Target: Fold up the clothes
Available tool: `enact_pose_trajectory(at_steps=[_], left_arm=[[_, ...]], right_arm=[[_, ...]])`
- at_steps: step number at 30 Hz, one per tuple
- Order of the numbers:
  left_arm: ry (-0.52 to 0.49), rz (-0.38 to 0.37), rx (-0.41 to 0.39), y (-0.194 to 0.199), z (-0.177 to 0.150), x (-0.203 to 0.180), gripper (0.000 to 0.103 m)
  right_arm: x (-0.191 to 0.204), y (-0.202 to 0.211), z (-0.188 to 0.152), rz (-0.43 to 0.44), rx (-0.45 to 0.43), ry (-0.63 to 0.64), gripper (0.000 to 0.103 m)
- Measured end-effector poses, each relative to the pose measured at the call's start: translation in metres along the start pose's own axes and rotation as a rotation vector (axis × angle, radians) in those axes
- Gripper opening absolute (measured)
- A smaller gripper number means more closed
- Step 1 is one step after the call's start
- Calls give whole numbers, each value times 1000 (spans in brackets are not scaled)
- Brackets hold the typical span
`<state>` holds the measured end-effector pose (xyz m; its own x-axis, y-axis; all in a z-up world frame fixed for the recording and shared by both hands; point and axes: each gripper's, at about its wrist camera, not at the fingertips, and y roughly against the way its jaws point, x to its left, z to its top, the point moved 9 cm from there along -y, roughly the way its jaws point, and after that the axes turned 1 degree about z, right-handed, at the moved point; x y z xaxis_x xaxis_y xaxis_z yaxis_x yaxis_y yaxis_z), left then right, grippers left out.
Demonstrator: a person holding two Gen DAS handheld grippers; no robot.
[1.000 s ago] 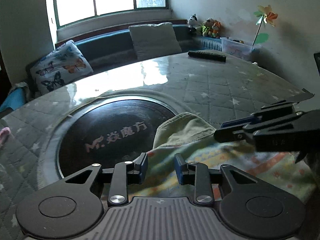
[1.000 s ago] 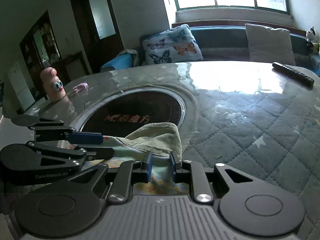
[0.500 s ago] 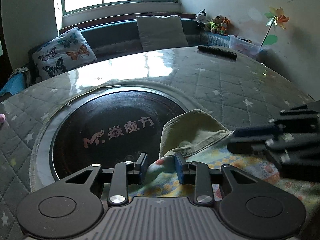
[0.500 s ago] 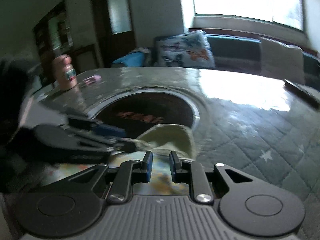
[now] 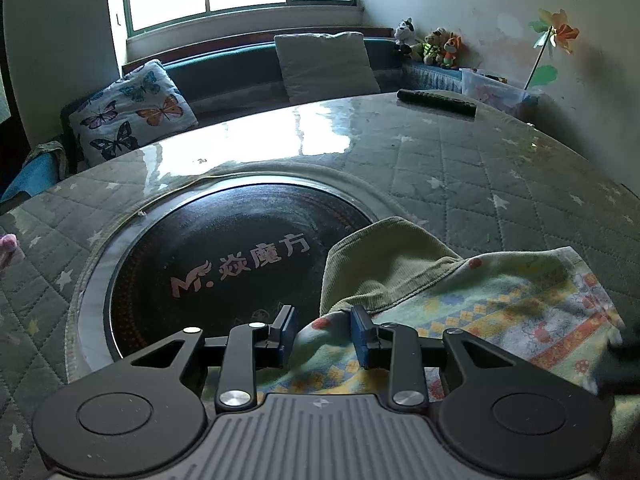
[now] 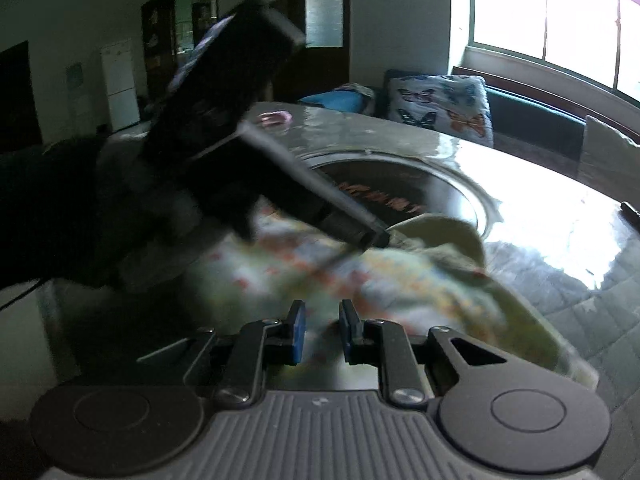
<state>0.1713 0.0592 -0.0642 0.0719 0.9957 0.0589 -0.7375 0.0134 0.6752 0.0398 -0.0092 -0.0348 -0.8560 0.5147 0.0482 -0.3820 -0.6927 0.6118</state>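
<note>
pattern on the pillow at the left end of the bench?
Pillow: white with multicoloured butterflies, orange, blue and dark. Clearest in the left wrist view.

Ahead of your left gripper, to its left, the dark round plate set in the table carries a pale logo reading "MF." followed by three Chinese characters, 焱魔方 (first one uncertain). From your right gripper the same lettering is a blurred orange smear.

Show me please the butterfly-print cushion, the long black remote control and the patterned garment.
butterfly-print cushion (image 5: 132,114): left wrist view, front face.
long black remote control (image 5: 437,99): left wrist view, middle.
patterned garment (image 5: 500,312): left wrist view, printed fabric.
</note>
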Motion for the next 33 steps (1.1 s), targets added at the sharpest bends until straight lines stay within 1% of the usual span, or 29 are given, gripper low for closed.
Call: enact_pose_trajectory(at_steps=[6, 8, 11, 15, 23, 29, 33], left_arm=[[-26, -5, -76, 30, 0, -7, 34], [-37, -5, -105, 44, -3, -9, 34], [-38, -11, -134, 61, -9, -11, 34], [-9, -33, -137, 73, -23, -14, 34], [39, -48, -100, 74, -59, -19, 33], [45, -30, -118, 77, -65, -19, 33], [46, -27, -127, 79, -69, -18, 33]], right_arm=[[26, 20, -14, 44, -13, 0, 19], [25, 27, -11, 41, -29, -15, 19], [14, 35, -5, -10, -69, -53, 19], [-2, 32, 0, -78, -90, -77, 19], [-6, 25, -20, -91, -57, -121, 19], [-7, 33, -31, -103, -70, -148, 19], [-9, 42, -40, -133, -82, -163, 19]])
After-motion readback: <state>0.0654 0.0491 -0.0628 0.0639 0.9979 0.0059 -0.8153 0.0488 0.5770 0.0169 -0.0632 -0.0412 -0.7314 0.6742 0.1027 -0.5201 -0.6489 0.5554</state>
